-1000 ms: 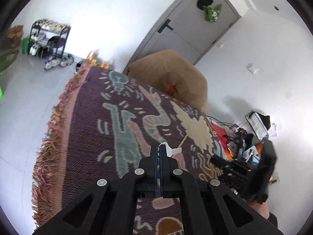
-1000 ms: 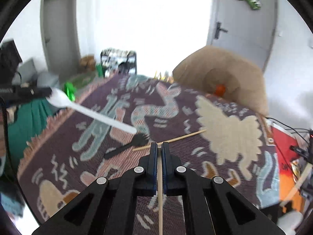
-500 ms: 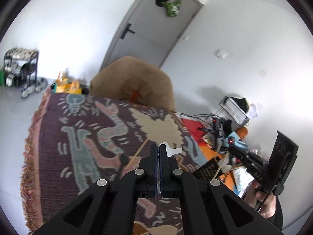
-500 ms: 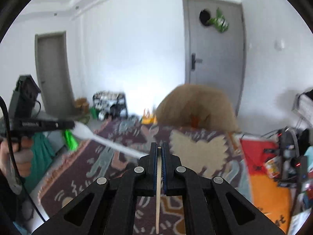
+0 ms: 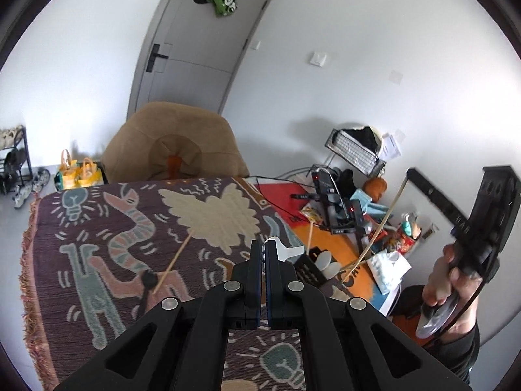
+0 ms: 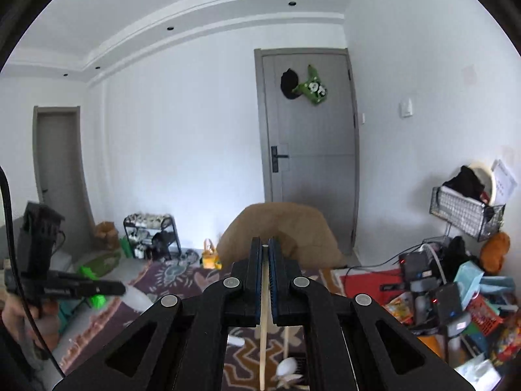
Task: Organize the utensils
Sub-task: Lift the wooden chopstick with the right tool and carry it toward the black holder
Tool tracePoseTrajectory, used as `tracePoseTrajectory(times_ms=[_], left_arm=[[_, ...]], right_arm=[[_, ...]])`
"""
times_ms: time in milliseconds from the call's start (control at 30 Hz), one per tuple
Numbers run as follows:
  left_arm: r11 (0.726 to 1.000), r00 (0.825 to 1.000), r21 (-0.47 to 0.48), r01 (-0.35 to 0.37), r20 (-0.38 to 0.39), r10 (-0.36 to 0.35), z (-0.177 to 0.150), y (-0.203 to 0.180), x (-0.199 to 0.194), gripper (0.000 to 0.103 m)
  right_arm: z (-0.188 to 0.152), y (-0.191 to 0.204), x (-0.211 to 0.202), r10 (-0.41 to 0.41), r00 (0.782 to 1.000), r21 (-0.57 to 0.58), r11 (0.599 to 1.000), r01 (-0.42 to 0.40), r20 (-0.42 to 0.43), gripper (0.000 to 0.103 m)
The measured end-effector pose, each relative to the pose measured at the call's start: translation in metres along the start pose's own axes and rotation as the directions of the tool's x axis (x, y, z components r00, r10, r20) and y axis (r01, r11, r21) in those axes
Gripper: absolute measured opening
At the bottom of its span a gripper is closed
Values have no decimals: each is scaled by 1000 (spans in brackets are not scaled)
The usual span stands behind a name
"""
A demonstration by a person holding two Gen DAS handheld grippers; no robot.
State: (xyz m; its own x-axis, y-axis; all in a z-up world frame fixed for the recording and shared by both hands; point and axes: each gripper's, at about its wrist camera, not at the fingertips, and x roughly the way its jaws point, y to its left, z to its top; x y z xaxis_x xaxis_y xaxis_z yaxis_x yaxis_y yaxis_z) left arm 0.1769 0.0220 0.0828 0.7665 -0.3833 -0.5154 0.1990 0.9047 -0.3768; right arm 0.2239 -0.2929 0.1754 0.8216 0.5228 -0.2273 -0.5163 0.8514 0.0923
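Two utensils are in the air at once. The left gripper (image 5: 263,244) is clamped on a white plastic spoon (image 5: 286,250), whose handle juts out to the right of its closed fingers. The right gripper (image 6: 267,244) is pinched on a wooden chopstick (image 6: 264,325) that runs back between its fingers. Both hang above the patterned rug (image 5: 97,228). Just right of the left gripper's tips stands a black holder (image 5: 307,268) with white spoons and a stick already in it. Farther left on the rug a second chopstick (image 5: 174,262) and a black spoon (image 5: 146,285) lie touching each other. By my reading, this is the carry step. Next, each utensil must be lined up over the holder's mouth and lowered in before release; the long chopstick will need tipping upright.
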Motion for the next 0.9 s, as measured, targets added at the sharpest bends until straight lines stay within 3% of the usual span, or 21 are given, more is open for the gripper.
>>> tracePoseTrajectory(times_ms=[300, 567, 900], left_arm=[[999, 999, 51, 12, -45, -9, 2, -25, 31, 0], [996, 998, 87, 7, -70, -1, 8, -36, 49, 0], [993, 995, 114, 13, -100, -2, 18, -34, 66, 0]], right_arm=[[-3, -15, 0, -40, 999, -52, 998, 41, 24, 5], [-22, -33, 15, 1, 1000, -30, 1000, -1, -5, 5], [-53, -40, 24, 52, 998, 3, 999, -52, 19, 5]])
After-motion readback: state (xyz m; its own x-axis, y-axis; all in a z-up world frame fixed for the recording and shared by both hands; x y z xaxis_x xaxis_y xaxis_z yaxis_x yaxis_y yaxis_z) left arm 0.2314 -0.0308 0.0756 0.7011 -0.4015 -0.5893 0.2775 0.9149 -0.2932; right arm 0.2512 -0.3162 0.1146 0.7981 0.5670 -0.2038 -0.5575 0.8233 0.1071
